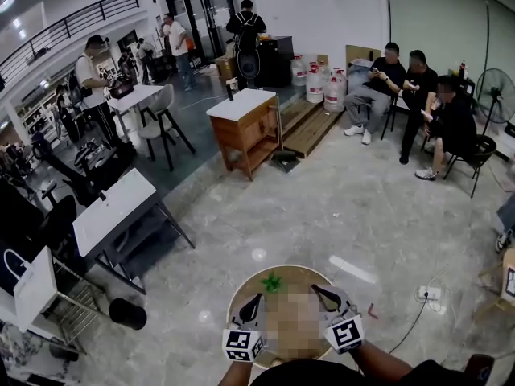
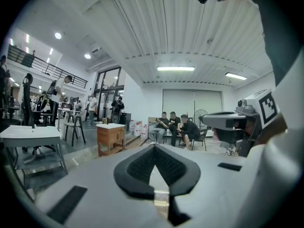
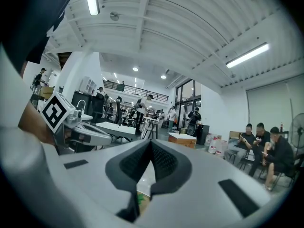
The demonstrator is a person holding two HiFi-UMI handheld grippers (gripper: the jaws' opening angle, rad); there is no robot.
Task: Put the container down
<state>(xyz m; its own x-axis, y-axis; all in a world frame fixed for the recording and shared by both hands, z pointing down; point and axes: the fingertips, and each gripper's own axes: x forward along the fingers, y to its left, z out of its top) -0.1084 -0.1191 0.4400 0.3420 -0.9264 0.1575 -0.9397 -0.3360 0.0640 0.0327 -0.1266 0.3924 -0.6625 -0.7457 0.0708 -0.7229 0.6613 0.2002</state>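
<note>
A round wooden table [image 1: 241, 296] lies just in front of me at the bottom of the head view. A small green leafy piece [image 1: 272, 281] rests on its far part. No container shows in any view, and a blurred patch covers the table's middle between the grippers. My left gripper [image 1: 251, 305] and right gripper [image 1: 326, 296] hover side by side over the table, pointing away from me. In the left gripper view the left gripper [image 2: 153, 147] has its jaws closed tip to tip on nothing. The right gripper [image 3: 151, 144] is likewise shut and empty, with a bit of green [image 3: 140, 197] below it.
A wooden cabinet [image 1: 245, 127] stands further ahead. White desks [image 1: 113, 207] and chairs fill the left. Three seated people [image 1: 418, 95] and a fan [image 1: 492, 95] are at the back right. A power strip [image 1: 429, 293] with its cable lies right of the table, and a black bin [image 1: 129, 313] left of it.
</note>
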